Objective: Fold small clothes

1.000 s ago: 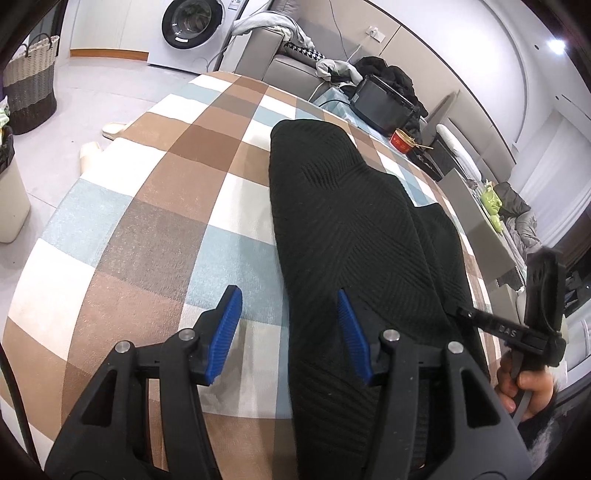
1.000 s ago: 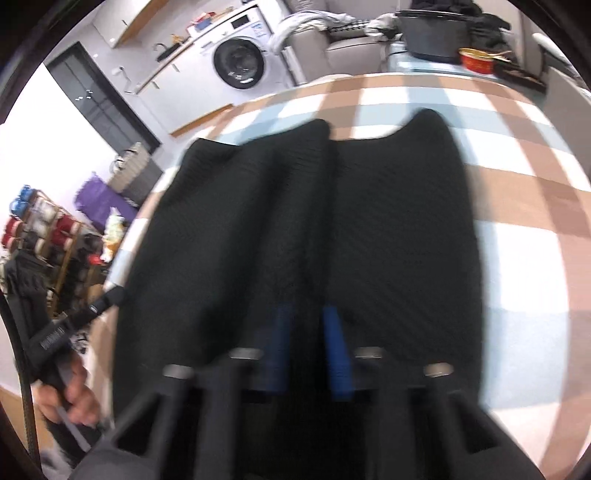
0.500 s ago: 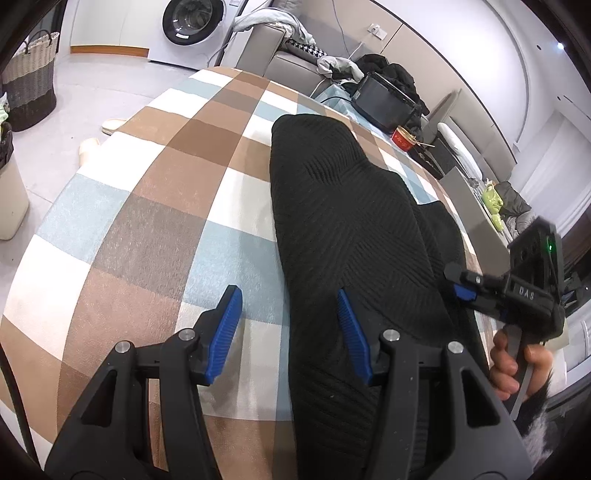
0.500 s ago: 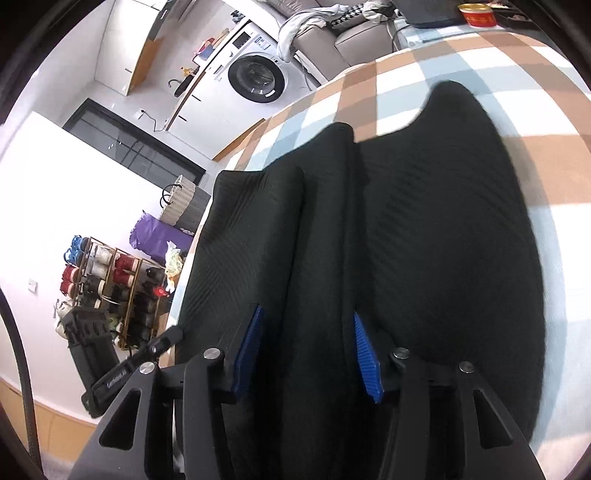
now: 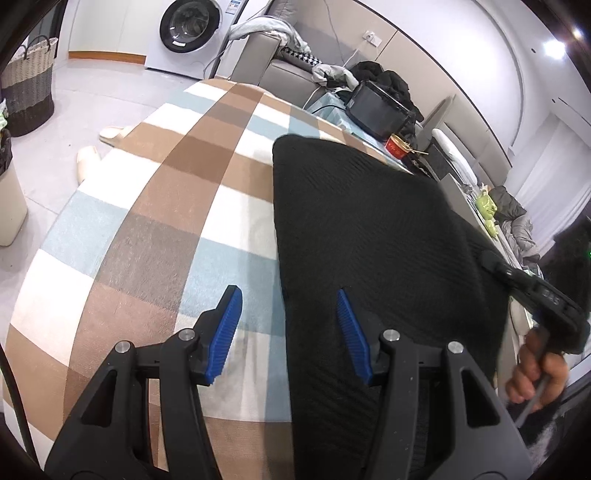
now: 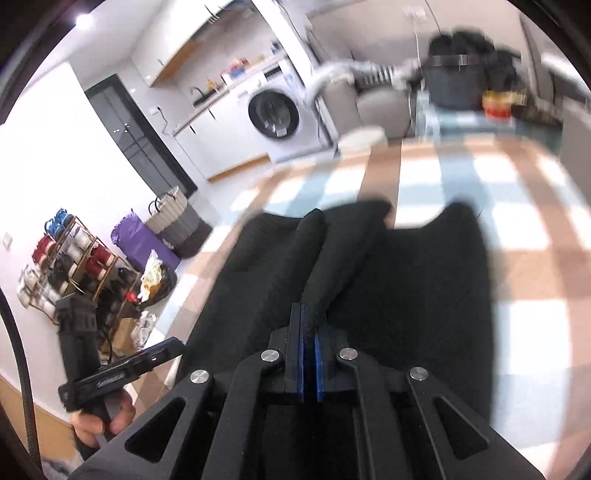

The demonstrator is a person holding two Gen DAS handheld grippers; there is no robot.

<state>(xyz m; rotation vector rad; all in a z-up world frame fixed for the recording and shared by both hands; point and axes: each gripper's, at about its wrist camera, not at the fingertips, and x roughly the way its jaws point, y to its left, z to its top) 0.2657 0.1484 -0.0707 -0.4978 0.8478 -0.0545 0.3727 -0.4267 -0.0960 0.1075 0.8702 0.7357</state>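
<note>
Garment, black knit, is lying on the checked tabletop; right gripper is now pinching a raised ridge of it, having been spread half a second ago, so a fold lift is likely starting. Left gripper is staying spread, straddling the garment's left edge.

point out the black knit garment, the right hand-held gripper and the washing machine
black knit garment (image 5: 369, 229), left wrist view, middle of the flat panel
right hand-held gripper (image 6: 309, 332), right wrist view, between its fingertips
white front-loading washing machine (image 5: 184, 26), left wrist view, door
</note>
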